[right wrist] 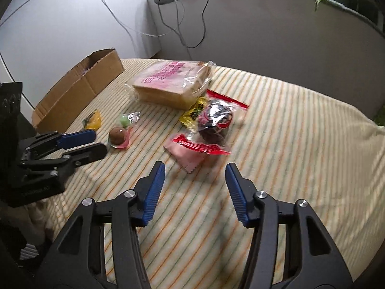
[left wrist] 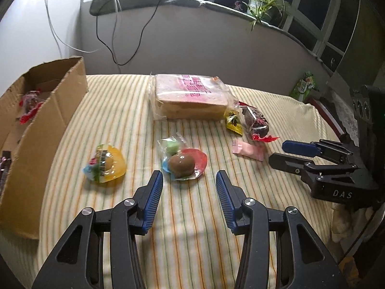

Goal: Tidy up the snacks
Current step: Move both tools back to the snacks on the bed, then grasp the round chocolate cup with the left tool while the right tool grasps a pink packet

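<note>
I am holding my left gripper (left wrist: 189,180) low over the striped cloth (left wrist: 192,228), its blue pads spread wide with nothing between them. Just ahead of the tips a brown jelly cup (left wrist: 181,165) is lying on a red and clear wrapper, touching a small green sweet (left wrist: 171,145) behind it. To its left, apart from it, a yellow jelly cup (left wrist: 105,166) is sitting alone. My right gripper (right wrist: 195,171) is also hanging wide and empty over the cloth, and right ahead of it a pink sachet (right wrist: 186,155) is lying partly under the red edge of a dark cake in clear wrap (right wrist: 214,120).

Farther back a small yellow packet (left wrist: 233,120) is resting between that cake and the bagged bread (left wrist: 190,96), touching both. Beyond everything on the left, the cardboard box (left wrist: 48,110) is standing open at the cloth's edge.

Only the left view is looking into the box, where one red-wrapped snack (left wrist: 30,103) is showing; the right view is catching just its outer wall and rim. The left view alone is also showing a green packet (left wrist: 304,85) at the far right, off the cloth, and a potted plant (left wrist: 262,2) on the sill. The right view is showing the cake's wrap far more clearly.

Counting on the cloth: two jelly cups, one green sweet, one pink sachet, one yellow packet, one cake, one bread bag.
</note>
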Demonstrator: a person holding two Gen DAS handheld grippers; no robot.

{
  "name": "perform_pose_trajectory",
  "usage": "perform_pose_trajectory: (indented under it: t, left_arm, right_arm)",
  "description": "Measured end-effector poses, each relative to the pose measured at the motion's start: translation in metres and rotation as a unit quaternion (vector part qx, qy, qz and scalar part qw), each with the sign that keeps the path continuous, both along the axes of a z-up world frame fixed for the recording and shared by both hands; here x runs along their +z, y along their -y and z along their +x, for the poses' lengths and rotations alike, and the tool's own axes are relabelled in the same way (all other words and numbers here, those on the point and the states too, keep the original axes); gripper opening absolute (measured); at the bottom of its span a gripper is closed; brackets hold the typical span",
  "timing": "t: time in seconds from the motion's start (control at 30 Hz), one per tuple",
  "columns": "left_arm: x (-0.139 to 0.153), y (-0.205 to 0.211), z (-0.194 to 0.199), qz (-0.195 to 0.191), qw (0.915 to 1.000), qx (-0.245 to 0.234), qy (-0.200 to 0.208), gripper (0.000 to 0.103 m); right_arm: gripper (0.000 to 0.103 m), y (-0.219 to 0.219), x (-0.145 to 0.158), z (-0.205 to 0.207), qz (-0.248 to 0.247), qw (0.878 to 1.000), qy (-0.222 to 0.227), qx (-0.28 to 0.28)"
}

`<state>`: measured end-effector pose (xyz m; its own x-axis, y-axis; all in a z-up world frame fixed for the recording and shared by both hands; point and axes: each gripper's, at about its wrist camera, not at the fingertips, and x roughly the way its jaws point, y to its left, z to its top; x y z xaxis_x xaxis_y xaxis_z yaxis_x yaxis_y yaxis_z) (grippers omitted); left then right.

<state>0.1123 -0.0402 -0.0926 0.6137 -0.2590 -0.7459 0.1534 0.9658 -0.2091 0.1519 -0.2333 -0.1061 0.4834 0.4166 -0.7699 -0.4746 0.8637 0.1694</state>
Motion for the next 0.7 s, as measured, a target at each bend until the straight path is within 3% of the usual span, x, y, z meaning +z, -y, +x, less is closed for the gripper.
perform_pose_trajectory:
  t: [0.5,0.7]
  left_arm:
    - [-0.014,0.008,0.021,0.012,0.9999,-0.001,-0.01,0.045]
    - [-0.016,0.003,0.021,0.008,0.9999,0.004,-0.011,0.04]
  right_arm:
    - [0.049,-0.041,-0.015,0.022,-0.043,0.998,0.007,0.049]
    - [0.028,-0.045,-0.016,0.018,-0.057,0.997,0.014,0.051]
